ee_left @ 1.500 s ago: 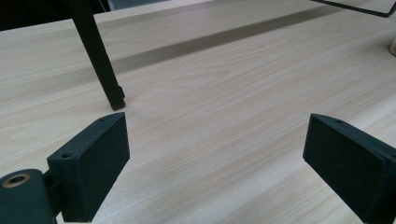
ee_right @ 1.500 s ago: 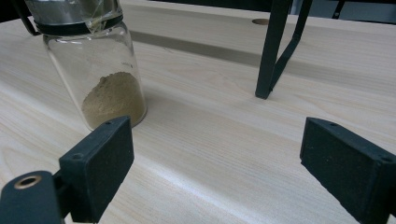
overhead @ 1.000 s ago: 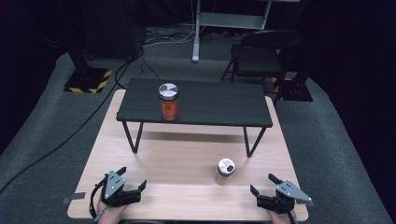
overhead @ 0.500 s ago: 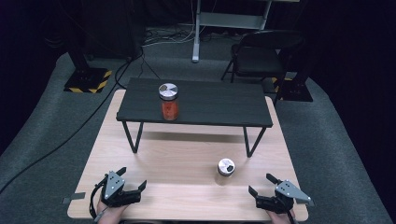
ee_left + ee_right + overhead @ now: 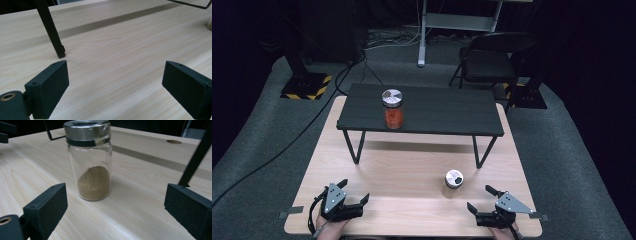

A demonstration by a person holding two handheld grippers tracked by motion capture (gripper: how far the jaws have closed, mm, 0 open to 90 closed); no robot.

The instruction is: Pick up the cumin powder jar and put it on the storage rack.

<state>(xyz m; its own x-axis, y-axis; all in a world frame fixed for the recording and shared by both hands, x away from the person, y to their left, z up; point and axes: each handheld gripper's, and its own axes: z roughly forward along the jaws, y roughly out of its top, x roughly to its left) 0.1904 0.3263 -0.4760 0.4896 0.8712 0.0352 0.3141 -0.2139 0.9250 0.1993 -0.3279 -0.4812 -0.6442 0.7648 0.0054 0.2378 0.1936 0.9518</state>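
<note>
Two grippers rest low at the near edge of the wooden table (image 5: 412,165), both spread wide with nothing between their jaws

Left gripper (image 5: 353,192) sits at the near left corner, its jaws apart over bare wood near a leg of the black shelf (image 5: 447,112). Right gripper (image 5: 481,197) sits at the near right, and its jaws have just been opening, with nothing between them; the small glass jar (image 5: 90,165) of brown powder with a metal lid stands upright on the table just ahead of it, untouched. On the shelf, well apart from both grippers, stands a second jar (image 5: 393,109) with red contents
</note>
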